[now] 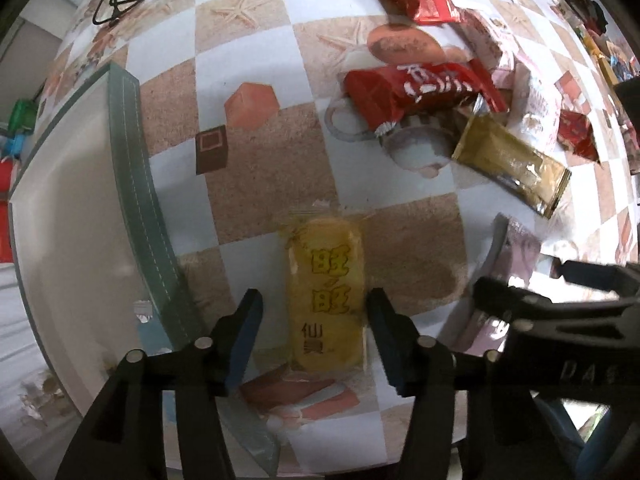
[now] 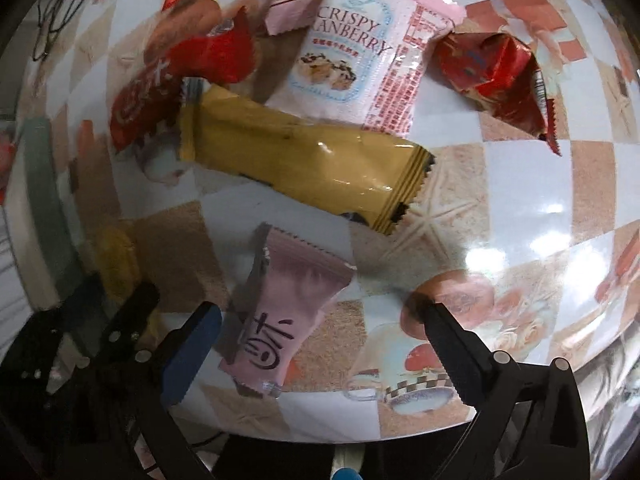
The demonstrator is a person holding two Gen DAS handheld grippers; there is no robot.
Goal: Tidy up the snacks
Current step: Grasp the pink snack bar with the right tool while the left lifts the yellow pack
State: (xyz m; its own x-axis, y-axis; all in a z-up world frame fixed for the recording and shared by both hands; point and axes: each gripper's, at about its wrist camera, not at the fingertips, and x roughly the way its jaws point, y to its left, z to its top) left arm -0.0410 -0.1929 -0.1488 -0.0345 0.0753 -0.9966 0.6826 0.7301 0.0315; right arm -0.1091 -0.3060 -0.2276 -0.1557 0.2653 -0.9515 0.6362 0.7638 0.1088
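The yellow clear-wrapped rice-cracker packet [image 1: 326, 294] lies flat on the patterned tablecloth [image 1: 256, 140], beside the green-rimmed tray [image 1: 132, 184]. Your left gripper [image 1: 316, 312] straddles it, half-spread, pads not pressing: centre, then close gently. Your right gripper [image 2: 320, 320] hangs wide open over the pink packet [image 2: 280, 304].

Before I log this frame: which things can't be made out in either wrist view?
- Tray interior: left wrist view, cut off by the left edge.
- Red packet lettering: right wrist view, blurred, partly under the gold packet.
- Yellow cracker pack: right wrist view, blurred, partly behind the left gripper.
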